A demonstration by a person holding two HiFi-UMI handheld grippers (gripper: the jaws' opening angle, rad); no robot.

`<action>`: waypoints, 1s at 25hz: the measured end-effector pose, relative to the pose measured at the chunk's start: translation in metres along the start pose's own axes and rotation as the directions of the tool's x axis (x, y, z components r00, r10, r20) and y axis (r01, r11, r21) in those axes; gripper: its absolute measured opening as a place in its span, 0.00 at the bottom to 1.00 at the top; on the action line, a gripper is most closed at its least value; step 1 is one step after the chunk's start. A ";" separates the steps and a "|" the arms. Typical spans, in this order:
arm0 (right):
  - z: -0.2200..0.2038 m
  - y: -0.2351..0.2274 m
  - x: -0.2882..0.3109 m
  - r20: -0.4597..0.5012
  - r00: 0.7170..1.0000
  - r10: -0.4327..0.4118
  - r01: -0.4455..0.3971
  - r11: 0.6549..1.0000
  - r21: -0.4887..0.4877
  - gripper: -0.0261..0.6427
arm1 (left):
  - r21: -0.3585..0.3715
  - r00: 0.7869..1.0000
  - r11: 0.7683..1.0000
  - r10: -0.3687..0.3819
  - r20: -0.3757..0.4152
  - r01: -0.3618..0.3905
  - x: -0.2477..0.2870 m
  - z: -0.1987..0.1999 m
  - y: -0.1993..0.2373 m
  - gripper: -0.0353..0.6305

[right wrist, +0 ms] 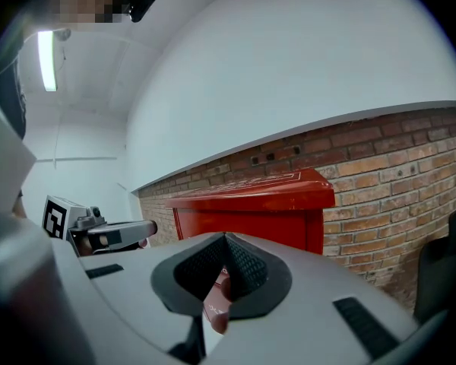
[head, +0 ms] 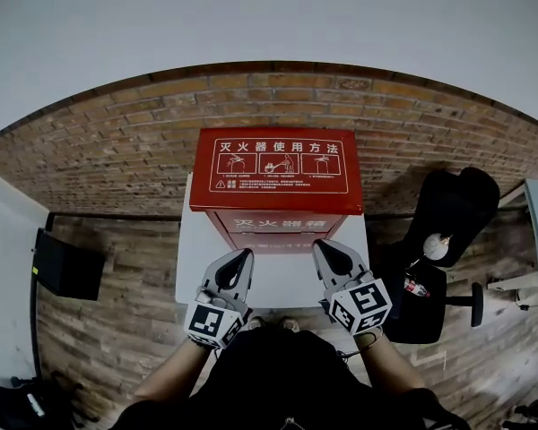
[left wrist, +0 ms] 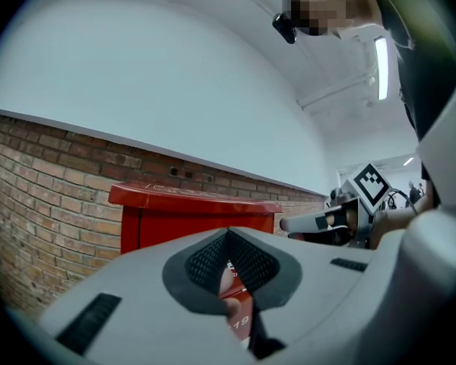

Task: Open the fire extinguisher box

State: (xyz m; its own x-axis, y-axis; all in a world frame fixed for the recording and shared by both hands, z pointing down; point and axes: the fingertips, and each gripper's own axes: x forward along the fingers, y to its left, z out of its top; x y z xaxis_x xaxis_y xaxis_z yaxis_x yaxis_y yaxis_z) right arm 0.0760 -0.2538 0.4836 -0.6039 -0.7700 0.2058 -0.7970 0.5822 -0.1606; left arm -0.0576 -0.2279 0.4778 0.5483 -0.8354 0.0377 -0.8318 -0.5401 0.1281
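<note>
Nearest, the left gripper (head: 242,258) and the right gripper (head: 327,251) are held side by side, well apart, both aimed at the box. Each has its jaws closed with nothing between them. Just beyond their tips lies a white base (head: 278,285) on the wooden floor (head: 117,330). On its far part stands the red fire extinguisher box (head: 276,173), its lid down, its back to the brick wall (head: 117,124). A black chair (head: 448,213) stands to the right.
</note>
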 end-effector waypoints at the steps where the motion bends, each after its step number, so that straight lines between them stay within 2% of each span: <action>1: 0.000 0.001 -0.001 0.000 1.000 -0.010 0.010 1.000 0.000 0.07 | 0.001 1.000 1.000 -0.006 0.003 0.006 -0.002 0.002 0.001 0.12; 9: 0.018 -0.006 -0.010 0.033 0.996 -0.085 0.087 0.994 -0.060 0.07 | 0.018 1.000 1.000 0.001 -0.005 -0.001 -0.008 0.016 0.023 0.12; 12: 0.026 -0.020 -0.017 0.058 0.991 -0.123 0.127 0.990 -0.069 0.07 | 0.043 0.999 0.999 0.003 0.043 -0.004 -0.009 0.025 0.032 0.12; 14: 0.030 -0.029 -0.021 0.071 0.988 -0.139 0.144 0.987 -0.068 0.08 | 0.058 0.999 0.998 0.011 0.052 -0.014 -0.011 0.029 0.040 0.17; 18: 0.035 -0.049 -0.025 0.085 0.982 -0.169 0.175 0.982 -0.074 0.23 | 0.095 0.998 0.994 0.042 0.043 -0.046 -0.012 0.033 0.060 0.30; 25: 0.038 -0.083 -0.026 0.091 0.980 -0.176 0.182 0.981 -0.061 0.32 | 0.142 0.995 0.985 0.100 0.025 -0.102 -0.012 0.034 0.099 0.43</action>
State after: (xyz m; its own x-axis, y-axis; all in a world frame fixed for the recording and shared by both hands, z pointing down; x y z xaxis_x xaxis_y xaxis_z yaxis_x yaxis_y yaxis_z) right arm 0.1578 -0.2922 0.4555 -0.4513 -0.8809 0.1423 -0.8923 0.4473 -0.0611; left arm -0.1496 -0.2742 0.4568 0.4603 -0.8874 0.0253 -0.8873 -0.4608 -0.0188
